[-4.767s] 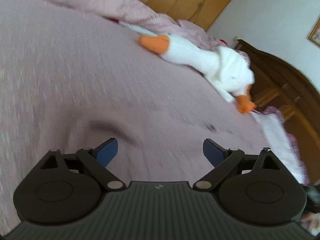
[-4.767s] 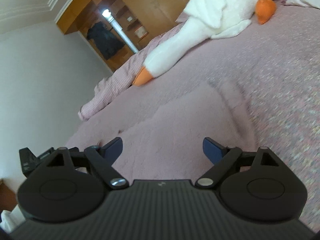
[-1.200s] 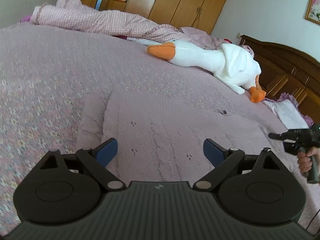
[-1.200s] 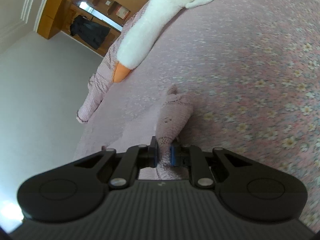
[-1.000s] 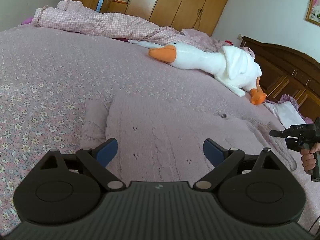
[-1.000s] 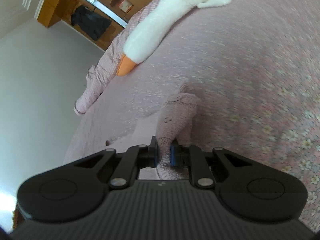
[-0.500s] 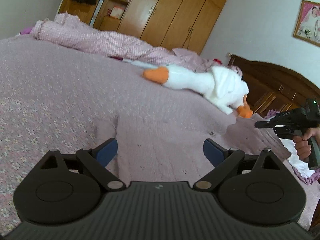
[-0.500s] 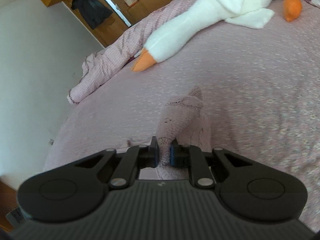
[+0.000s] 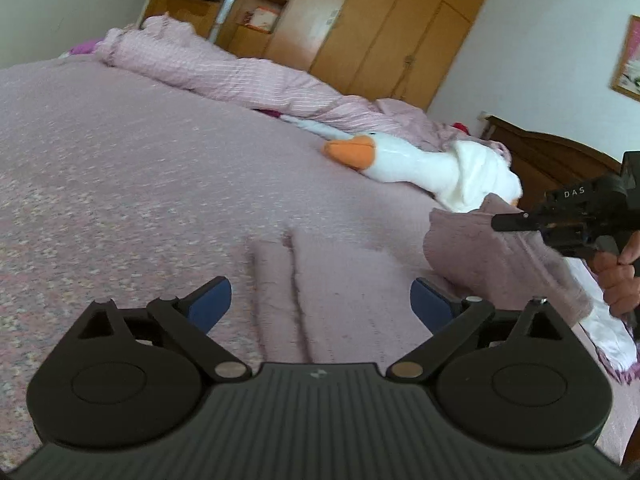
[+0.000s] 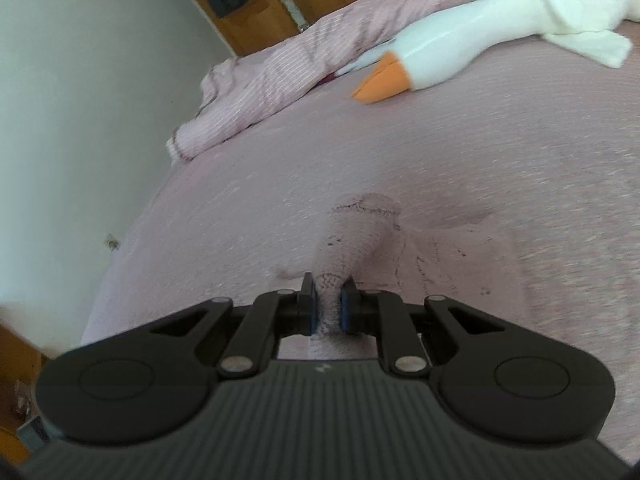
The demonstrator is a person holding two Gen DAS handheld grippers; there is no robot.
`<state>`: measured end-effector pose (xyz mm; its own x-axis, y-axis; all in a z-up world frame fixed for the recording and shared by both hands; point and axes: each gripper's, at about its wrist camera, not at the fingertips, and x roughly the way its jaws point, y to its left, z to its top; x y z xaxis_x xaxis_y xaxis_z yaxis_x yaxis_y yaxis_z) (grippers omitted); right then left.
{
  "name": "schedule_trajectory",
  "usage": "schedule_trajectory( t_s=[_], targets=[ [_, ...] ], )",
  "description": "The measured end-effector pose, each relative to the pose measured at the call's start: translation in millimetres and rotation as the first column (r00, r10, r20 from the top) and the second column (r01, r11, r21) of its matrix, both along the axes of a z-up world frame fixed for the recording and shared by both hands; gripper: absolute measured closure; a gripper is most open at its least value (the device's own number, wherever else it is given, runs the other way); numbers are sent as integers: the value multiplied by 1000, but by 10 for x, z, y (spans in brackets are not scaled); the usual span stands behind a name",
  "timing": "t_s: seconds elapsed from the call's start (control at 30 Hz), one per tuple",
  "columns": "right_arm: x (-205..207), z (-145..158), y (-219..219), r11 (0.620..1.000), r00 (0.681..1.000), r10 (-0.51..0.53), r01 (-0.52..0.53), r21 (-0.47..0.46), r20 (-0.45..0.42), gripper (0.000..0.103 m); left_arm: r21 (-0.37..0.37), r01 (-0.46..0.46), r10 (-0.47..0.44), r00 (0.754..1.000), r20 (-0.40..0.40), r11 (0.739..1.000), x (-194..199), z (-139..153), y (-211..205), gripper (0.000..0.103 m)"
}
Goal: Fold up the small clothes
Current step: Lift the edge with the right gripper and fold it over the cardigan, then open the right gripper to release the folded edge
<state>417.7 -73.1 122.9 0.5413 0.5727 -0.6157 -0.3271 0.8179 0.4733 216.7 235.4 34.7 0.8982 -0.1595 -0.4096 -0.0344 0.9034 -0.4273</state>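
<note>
Bed (image 9: pixel 120 168) supports the pink knit sweater (image 9: pixel 344 300); right gripper (image 10: pixel 328 308) pinches its sleeve (image 10: pixel 352 240), raised for folding inward, while left gripper (image 9: pixel 320 300) hovers with fingers spread.

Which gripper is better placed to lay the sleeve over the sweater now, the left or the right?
The right. The right gripper is shut on the sleeve, lifted above the sweater. The left gripper is open and holds nothing.
</note>
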Motion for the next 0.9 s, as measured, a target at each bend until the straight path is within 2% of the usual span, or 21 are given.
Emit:
schedule_trajectory(
  t_s=[0.23, 0.37, 0.5, 0.7, 0.83, 0.9],
  targets=[
    [-139, -266, 719, 996, 996, 92, -92, 2, -21, 89, -62, -64, 61, 997, -55, 996, 4, -21, 252, 3],
    [-216, -452, 986, 992, 992, 121, -122, -19, -41, 89, -82, -97, 90, 992, -89, 992, 10, -42, 351, 3],
    [-282, -558, 1121, 992, 991, 124, -125, -17, -52, 89, -98, -111, 101, 989, -106, 989, 15, -58, 387, 3],
    [-306, -494, 1148, 992, 993, 115, -114, 46, -29, 89, -91, -109, 99, 989, -111, 990, 41, -63, 368, 3],
    [-294, -553, 1266, 994, 993, 110, -110, 17, -36, 89, -86, -112, 102, 988, -118, 990, 49, -75, 362, 3],
    [-318, -581, 1296, 994, 993, 107, -105, 39, -48, 89, -87, -116, 105, 987, -123, 989, 54, -83, 361, 3]
  ],
)
